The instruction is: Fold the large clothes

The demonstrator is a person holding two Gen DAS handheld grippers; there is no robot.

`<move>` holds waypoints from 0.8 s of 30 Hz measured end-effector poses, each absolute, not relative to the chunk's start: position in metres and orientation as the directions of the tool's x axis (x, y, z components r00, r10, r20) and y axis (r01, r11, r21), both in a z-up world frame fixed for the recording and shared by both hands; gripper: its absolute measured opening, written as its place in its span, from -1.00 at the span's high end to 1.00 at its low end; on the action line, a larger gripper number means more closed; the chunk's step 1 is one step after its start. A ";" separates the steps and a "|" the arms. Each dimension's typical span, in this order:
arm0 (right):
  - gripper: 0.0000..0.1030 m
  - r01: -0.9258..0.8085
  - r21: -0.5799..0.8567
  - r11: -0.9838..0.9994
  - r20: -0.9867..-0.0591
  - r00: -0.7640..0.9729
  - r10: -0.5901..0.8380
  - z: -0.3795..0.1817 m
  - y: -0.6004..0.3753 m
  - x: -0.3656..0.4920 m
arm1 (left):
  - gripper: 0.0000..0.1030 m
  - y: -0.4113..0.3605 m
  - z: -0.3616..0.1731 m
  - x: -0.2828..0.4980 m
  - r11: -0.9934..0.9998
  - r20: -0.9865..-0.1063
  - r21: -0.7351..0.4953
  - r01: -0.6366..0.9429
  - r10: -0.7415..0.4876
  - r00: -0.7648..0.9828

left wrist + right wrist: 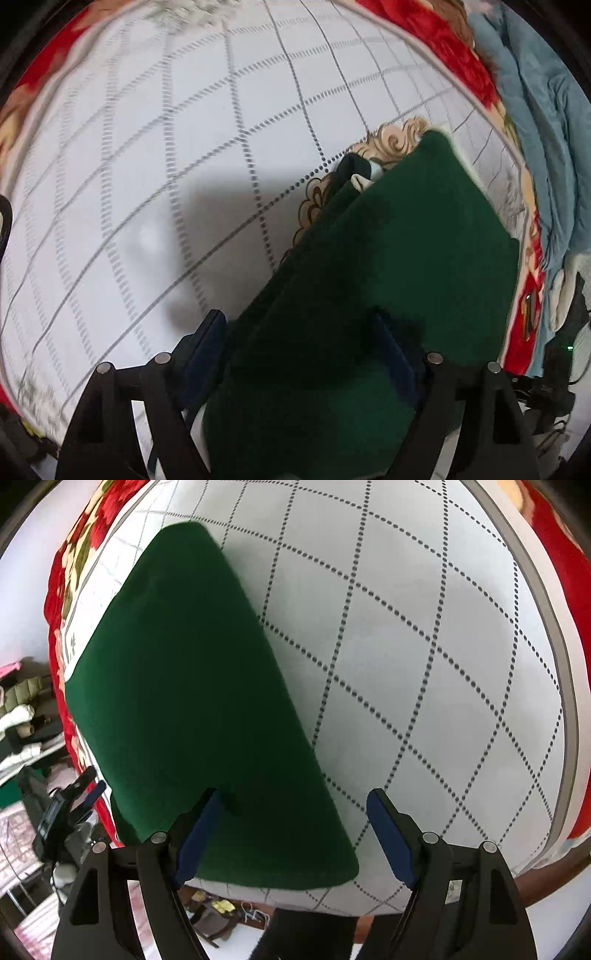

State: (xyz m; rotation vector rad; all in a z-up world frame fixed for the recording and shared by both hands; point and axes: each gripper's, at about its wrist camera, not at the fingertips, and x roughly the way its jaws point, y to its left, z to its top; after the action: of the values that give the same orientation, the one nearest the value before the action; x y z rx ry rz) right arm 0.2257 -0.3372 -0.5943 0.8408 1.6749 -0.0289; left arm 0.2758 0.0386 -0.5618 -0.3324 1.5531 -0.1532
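The green garment [207, 709] lies folded into a long flat panel on the white quilted bed cover [424, 664], its long axis running from the near bed edge away toward the far side. The right hand-held gripper [293, 830] stands wide open and holds nothing, straddling the panel's near right corner with its left pad over the cloth and its right pad over bare cover. The left hand-held gripper [301, 354] is also wide open over the garment [388, 277], pads apparently clear of the fabric; both are about equally near.
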 end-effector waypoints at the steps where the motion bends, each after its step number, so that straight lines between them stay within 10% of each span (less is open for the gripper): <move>1: -0.60 0.539 0.414 0.733 -0.860 -0.033 0.509 -0.596 -0.339 0.228 | -0.54 0.035 -0.566 0.277 0.947 -0.952 -0.306 -0.094 -0.306 0.014; 3: -0.60 0.549 0.419 0.723 -0.857 -0.022 0.514 -0.599 -0.339 0.229 | -0.20 0.033 -0.563 0.274 0.941 -0.943 -0.331 -0.065 -0.329 0.045; 4: -0.60 0.550 0.423 0.720 -0.856 -0.018 0.517 -0.600 -0.341 0.230 | 0.62 0.031 -0.557 0.271 0.937 -0.937 -0.347 -0.047 -0.344 0.065; 6: -0.60 0.548 0.426 0.720 -0.855 -0.016 0.518 -0.601 -0.347 0.230 | 0.91 0.029 -0.545 0.263 0.957 -0.953 -0.289 -0.015 -0.286 0.099; 21: -0.65 0.450 0.456 0.768 -0.862 0.009 0.507 -0.598 -0.343 0.252 | 0.78 0.049 -0.555 0.257 0.959 -0.962 -0.272 -0.085 -0.270 0.029; 24: -0.91 0.417 0.479 0.772 -0.855 0.022 0.519 -0.605 -0.345 0.261 | 0.13 0.055 -0.556 0.262 0.962 -0.967 -0.255 -0.095 -0.254 0.022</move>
State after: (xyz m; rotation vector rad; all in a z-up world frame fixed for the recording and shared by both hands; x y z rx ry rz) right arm 0.2607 -0.3446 -0.6055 0.7671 1.5984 0.0920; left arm 0.2620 0.0549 -0.5556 -0.2782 1.5504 -0.1257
